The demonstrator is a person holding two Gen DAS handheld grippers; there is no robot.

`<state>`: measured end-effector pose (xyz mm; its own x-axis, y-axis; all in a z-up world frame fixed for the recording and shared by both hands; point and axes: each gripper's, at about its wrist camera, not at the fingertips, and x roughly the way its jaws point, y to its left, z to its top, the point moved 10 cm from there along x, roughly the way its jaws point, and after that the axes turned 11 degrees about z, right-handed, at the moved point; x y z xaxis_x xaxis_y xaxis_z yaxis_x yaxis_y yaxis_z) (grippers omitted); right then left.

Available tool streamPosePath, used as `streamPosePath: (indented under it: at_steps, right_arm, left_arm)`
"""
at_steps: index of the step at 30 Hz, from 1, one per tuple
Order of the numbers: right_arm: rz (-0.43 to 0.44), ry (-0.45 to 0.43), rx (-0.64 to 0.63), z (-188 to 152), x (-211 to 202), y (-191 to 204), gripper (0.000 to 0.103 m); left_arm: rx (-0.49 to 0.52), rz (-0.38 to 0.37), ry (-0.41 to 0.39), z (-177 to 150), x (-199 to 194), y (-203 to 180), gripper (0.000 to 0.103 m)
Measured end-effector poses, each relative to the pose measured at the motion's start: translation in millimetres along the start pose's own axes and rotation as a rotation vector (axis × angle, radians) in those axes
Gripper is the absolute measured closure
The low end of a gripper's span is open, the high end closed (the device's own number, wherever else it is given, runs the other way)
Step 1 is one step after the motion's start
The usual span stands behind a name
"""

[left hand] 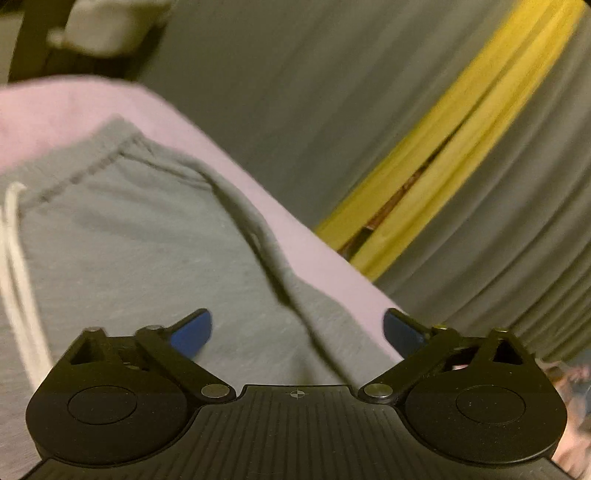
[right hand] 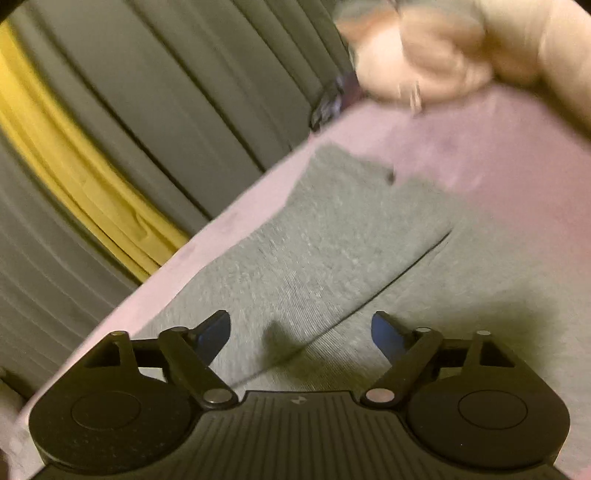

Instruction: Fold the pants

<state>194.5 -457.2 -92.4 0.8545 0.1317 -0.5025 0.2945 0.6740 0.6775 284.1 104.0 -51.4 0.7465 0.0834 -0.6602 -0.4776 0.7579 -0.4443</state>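
Grey pants (left hand: 140, 251) lie on a pale pink surface (left hand: 55, 114); a white drawstring (left hand: 14, 258) runs down the left side near the stitched waistband. My left gripper (left hand: 297, 330) hovers over the pants, open, blue pads wide apart with nothing pinched between them. In the right wrist view the grey pants (right hand: 332, 251) lie flat, one layer's edge crossing diagonally. My right gripper (right hand: 301, 334) is above that cloth, open, nothing between its blue pads. A blurred hand (right hand: 424, 62) shows at the top of the right wrist view.
The pink surface's edge (right hand: 221, 229) runs diagonally, and beyond it hang grey curtains (left hand: 332, 92) with a yellow strip (left hand: 461, 129). A pale blurred object (left hand: 110, 26) sits at the top left of the left wrist view.
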Motion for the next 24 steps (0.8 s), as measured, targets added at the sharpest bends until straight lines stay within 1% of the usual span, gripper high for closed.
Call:
streamPosePath:
  at_steps: [1, 2, 3, 4, 5, 6, 7, 9, 10, 12, 13, 14, 15, 16, 17, 18, 19, 21, 23, 24]
  right_arm:
    - [0.001, 0.017, 0.056, 0, 9, -5, 0.036]
    - [0.000, 0.009, 0.101, 4, 15, -11, 0.054]
    - [0.014, -0.011, 0.133, 10, 17, -15, 0.061]
    - [0.035, -0.009, 0.157, 13, 18, -17, 0.069]
    - [0.054, -0.005, 0.188, 16, 20, -19, 0.075]
    - [0.072, -0.009, 0.219, 18, 20, -21, 0.078]
    - [0.088, -0.010, 0.234, 20, 20, -24, 0.079]
    - [0.115, -0.017, 0.248, 21, 19, -26, 0.078]
    - [0.124, -0.020, 0.258, 18, 18, -28, 0.078]
    - [0.128, -0.019, 0.275, 18, 22, -30, 0.078]
    - [0.126, -0.017, 0.269, 15, 24, -32, 0.079]
    - [0.112, -0.011, 0.250, 15, 27, -30, 0.090]
    - [0.078, -0.001, 0.217, 17, 27, -27, 0.097]
    - [0.055, 0.008, 0.182, 20, 25, -22, 0.097]
    - [0.055, -0.002, 0.163, 26, 22, -16, 0.098]
    - [0.076, -0.032, 0.149, 35, 12, -7, 0.098]
    - [0.104, -0.054, 0.148, 42, 2, 0, 0.098]
    - [0.175, -0.104, 0.165, 55, -31, 14, 0.098]
    - [0.216, -0.154, 0.121, 63, -67, 20, 0.098]
    - [0.229, -0.180, 0.092, 63, -90, 19, 0.098]
  left_arm:
    - [-0.020, 0.005, 0.044, 3, 14, -3, 0.028]
    - [-0.039, 0.019, 0.099, 5, 31, -5, 0.043]
    - [-0.054, 0.031, 0.144, 6, 47, -6, 0.048]
    - [-0.070, 0.055, 0.190, 8, 64, -7, 0.050]
    - [-0.083, 0.077, 0.210, 9, 75, -7, 0.050]
    - [-0.090, 0.080, 0.214, 13, 83, -10, 0.050]
    - [-0.096, 0.083, 0.218, 16, 92, -12, 0.046]
    - [-0.128, 0.095, 0.259, 18, 110, -14, 0.049]
    - [-0.152, 0.100, 0.272, 18, 117, -14, 0.053]
    - [-0.178, 0.101, 0.284, 19, 122, -15, 0.084]
    - [-0.167, 0.103, 0.301, 19, 122, -16, 0.095]
    - [-0.152, 0.112, 0.294, 22, 116, -17, 0.096]
    - [-0.134, 0.096, 0.266, 32, 105, -19, 0.096]
    - [-0.117, 0.062, 0.238, 38, 92, -23, 0.096]
    - [-0.101, 0.033, 0.216, 44, 77, -27, 0.096]
    - [-0.082, 0.008, 0.192, 46, 58, -31, 0.096]
    - [-0.068, -0.035, 0.160, 51, 32, -33, 0.096]
    - [-0.044, -0.099, 0.101, 57, -16, -29, 0.096]
    - [-0.007, -0.157, 0.050, 47, -74, -18, 0.096]
    - [0.006, -0.165, 0.047, 36, -95, -10, 0.096]
